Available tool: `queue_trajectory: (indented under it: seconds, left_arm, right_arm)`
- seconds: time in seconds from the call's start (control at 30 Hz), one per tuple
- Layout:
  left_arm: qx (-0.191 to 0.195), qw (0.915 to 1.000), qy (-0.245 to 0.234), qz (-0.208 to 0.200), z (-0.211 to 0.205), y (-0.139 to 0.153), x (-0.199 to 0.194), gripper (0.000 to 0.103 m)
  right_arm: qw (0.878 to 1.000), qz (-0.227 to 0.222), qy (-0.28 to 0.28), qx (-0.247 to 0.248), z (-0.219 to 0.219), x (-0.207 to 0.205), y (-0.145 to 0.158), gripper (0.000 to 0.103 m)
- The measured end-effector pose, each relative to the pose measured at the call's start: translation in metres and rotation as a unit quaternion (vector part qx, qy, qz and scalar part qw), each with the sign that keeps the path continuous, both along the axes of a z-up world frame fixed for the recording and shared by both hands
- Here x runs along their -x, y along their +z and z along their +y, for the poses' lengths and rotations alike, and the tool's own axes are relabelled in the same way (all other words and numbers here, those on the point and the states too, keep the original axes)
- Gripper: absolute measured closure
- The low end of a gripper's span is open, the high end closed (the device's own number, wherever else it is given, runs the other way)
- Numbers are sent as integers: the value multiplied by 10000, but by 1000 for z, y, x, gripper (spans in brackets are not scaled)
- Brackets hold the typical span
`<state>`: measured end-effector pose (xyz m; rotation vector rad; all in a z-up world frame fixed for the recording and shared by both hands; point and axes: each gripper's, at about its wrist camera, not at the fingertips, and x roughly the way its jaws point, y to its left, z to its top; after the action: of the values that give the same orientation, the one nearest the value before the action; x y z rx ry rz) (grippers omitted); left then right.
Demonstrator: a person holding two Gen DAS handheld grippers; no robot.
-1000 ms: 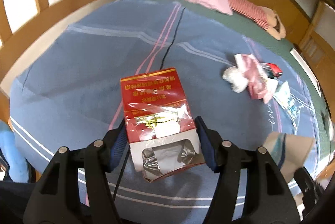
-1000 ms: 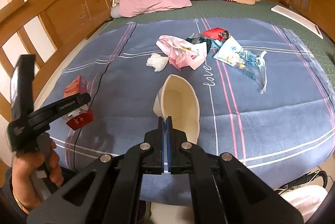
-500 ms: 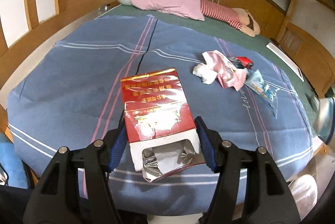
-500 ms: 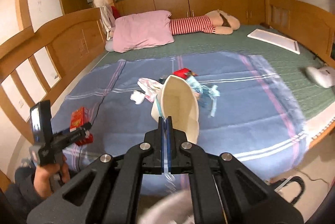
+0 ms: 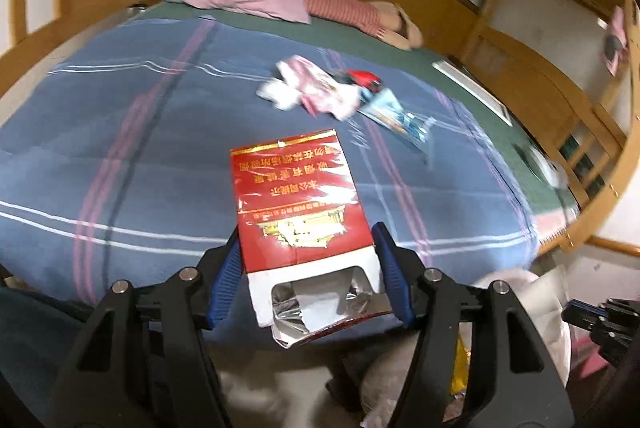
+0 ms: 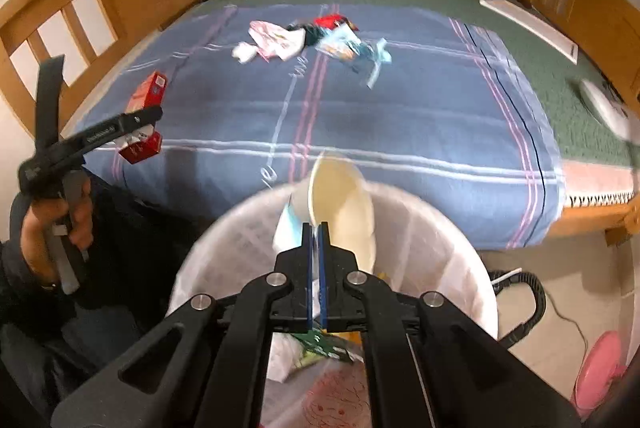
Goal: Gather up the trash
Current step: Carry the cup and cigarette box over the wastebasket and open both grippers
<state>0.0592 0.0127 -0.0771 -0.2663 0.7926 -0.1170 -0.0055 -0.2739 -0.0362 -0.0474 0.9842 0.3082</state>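
Fingers [image 5: 228, 270] of the left gripper [image 5: 307, 268] pinch a red cigarette pack [image 5: 298, 204] by its two sides, torn foil end toward the camera; pack held above the near edge of the bed [image 5: 132, 148]

Right gripper [image 6: 316, 252] fingers nearly together, jaws just been opening a little; a flattened cream paper cup [image 6: 340, 206] stands between them, rim upward, directly over the white-lined trash bin [image 6: 444, 240]. Whether the pads still press it, cannot tell

Bin already holds wrappers and a pink printed bag

Remaining litter on the blue striped blanket [image 6: 400, 116], mid-bed: pink-and-white wrapper [image 6: 276, 40], white crumpled tissue [image 6: 245, 51] just beside it, red packet [image 6: 330, 21], light-blue snack bag [image 6: 348, 46]

Person's left hand [image 6: 52, 228] grips the handle at left of right-wrist view
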Motion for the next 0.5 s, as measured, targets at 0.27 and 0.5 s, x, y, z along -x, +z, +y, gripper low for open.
queue_trajectory:
  seconds: [0.27,0.5]
  left_arm:
    - [494,9923,-1131,67,-42,0,9,40]
    - [1395,9223,-3570,501,-130,-11,46,38]
  right_arm:
    - [9773,-1068,-1429,-1141,-67,3,45,52]
    - [9509,-1295,-2127,-1839,-95,-2,49,51]
